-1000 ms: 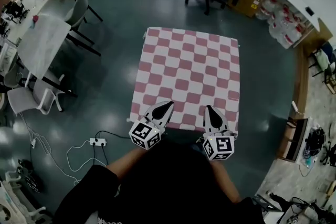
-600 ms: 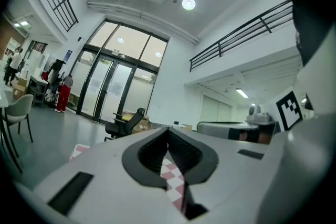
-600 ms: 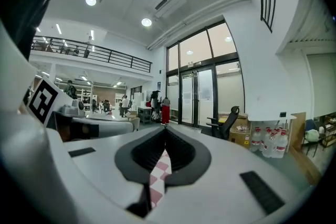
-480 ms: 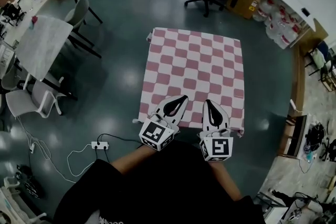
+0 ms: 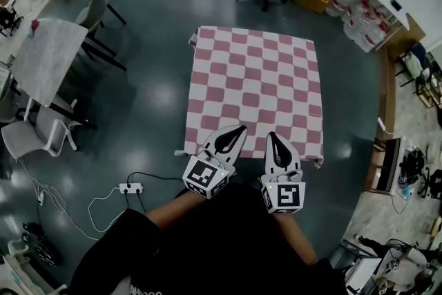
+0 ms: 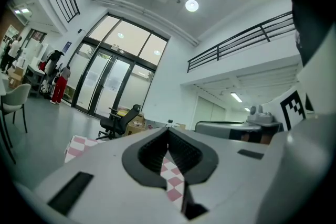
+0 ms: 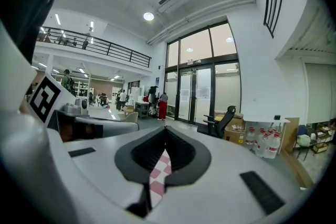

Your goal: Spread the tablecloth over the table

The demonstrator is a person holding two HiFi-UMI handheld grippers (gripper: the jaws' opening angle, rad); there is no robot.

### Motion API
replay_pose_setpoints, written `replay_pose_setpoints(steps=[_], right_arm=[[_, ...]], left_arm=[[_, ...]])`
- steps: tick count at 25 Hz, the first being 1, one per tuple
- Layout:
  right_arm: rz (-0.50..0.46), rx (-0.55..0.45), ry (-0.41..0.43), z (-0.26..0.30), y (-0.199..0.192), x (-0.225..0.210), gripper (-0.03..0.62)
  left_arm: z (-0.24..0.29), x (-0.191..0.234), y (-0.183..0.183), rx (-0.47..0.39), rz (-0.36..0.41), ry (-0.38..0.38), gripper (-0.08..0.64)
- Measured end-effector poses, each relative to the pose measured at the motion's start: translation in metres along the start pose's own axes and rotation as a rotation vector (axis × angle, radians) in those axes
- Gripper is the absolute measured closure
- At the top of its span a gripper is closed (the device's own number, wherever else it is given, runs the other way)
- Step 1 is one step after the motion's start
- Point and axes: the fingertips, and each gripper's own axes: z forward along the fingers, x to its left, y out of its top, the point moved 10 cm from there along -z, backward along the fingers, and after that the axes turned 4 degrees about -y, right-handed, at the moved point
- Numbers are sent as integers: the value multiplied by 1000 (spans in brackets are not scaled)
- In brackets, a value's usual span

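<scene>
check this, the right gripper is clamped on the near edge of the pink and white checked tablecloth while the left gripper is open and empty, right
Not quite. The left gripper is not open and empty: the left gripper view shows it shut on the pink and white checked tablecloth too. The right gripper is clamped on the near edge as stated.

A checked cloth (image 5: 252, 90) lies spread mid-frame. The left claw (image 5: 239, 128) and right claw (image 5: 271, 136) sit side by side at its lower edge. A power strip (image 5: 129, 187) lies lower left.
</scene>
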Motion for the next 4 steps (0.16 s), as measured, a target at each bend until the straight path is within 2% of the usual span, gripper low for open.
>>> replay_pose_setpoints(steps=[4], right_arm=[[-16,10,3,5,4,13,575]], left_arm=[[-8,11,1,7,-1,-16,543]])
